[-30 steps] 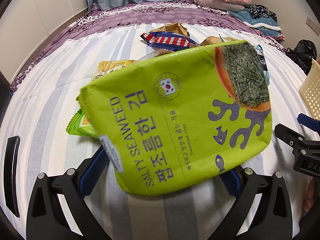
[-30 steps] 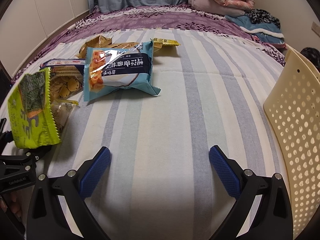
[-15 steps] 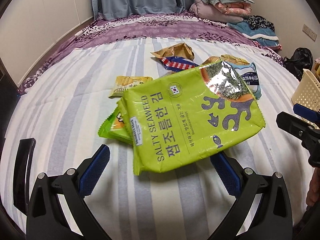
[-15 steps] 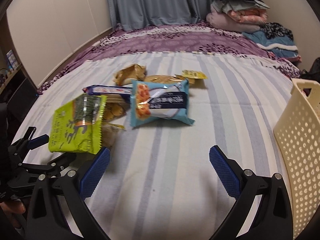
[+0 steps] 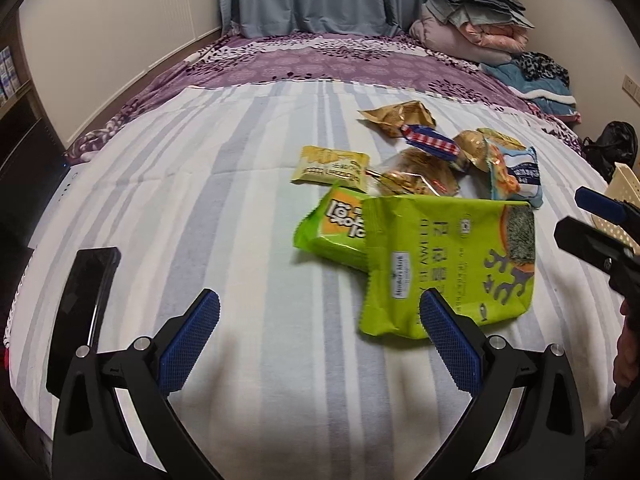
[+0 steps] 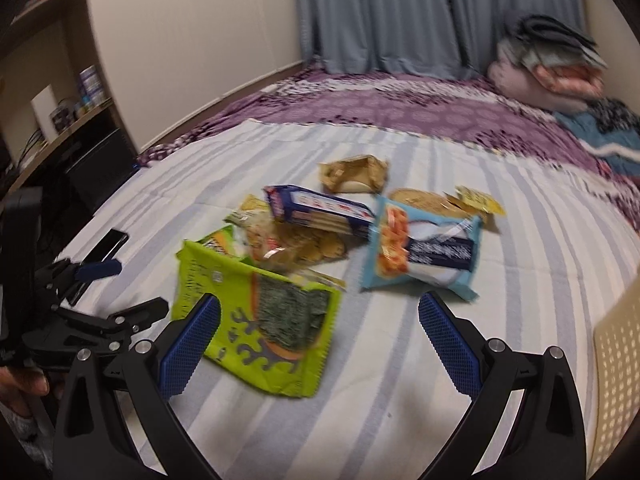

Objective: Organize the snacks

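A green seaweed packet (image 5: 448,264) lies flat on the striped bed, also in the right wrist view (image 6: 260,320). It overlaps a smaller green snack bag (image 5: 332,228). Behind them lie a pale yellow packet (image 5: 330,164), a clear cookie bag (image 5: 420,176), a blue-and-red checked packet (image 5: 430,140), a gold bag (image 5: 396,114) and a light blue shrimp-chip bag (image 6: 424,252). My left gripper (image 5: 320,344) is open and empty, pulled back from the seaweed packet. My right gripper (image 6: 316,344) is open and empty above the bed.
A cream perforated basket (image 6: 616,380) stands at the right edge, also in the left wrist view (image 5: 624,184). A black phone (image 5: 82,312) lies at the bed's left edge. Folded blankets (image 5: 468,24) are piled at the far right. Shelves (image 6: 60,112) stand to the left.
The seaweed packet was lifted close to the left camera, then came down flat on the bed. Both grippers have drawn back and up, and the right view has swung left.
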`<state>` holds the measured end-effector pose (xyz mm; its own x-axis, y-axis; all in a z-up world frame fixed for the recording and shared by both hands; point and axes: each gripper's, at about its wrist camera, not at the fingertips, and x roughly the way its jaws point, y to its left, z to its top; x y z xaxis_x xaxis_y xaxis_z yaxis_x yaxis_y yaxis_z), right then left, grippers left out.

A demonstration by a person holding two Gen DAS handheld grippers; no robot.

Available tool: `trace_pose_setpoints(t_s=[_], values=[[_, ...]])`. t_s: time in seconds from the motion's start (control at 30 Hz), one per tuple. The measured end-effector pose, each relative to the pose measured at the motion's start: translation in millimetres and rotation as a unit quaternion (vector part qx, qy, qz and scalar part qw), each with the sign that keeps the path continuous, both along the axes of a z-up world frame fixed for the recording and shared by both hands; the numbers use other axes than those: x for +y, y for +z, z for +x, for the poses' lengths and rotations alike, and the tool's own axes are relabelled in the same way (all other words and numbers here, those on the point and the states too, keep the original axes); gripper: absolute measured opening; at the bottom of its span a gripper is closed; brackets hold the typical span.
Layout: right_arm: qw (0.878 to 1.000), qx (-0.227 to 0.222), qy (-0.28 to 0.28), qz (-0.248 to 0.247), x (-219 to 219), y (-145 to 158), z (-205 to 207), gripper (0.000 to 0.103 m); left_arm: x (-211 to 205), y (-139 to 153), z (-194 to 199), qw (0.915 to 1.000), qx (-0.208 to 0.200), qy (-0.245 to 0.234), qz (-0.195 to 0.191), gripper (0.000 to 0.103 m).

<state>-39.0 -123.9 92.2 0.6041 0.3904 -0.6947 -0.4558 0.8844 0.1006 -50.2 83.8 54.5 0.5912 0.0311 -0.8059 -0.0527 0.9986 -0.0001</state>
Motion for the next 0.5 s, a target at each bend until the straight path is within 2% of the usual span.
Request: trace_pose_setpoints(t_s=[0.23, 0.5], values=[[0.993, -0.022, 0.109, -0.033, 43, -3, 5, 0.098, 19, 6, 2, 0.9997, -0.009, 0.023, 0.001, 0.101], [0.983, 0.021, 0.180, -0.032, 66, -25, 25, 0.098, 34, 8, 5, 0.9989, -0.008, 0.046, 0.000, 0.101]])
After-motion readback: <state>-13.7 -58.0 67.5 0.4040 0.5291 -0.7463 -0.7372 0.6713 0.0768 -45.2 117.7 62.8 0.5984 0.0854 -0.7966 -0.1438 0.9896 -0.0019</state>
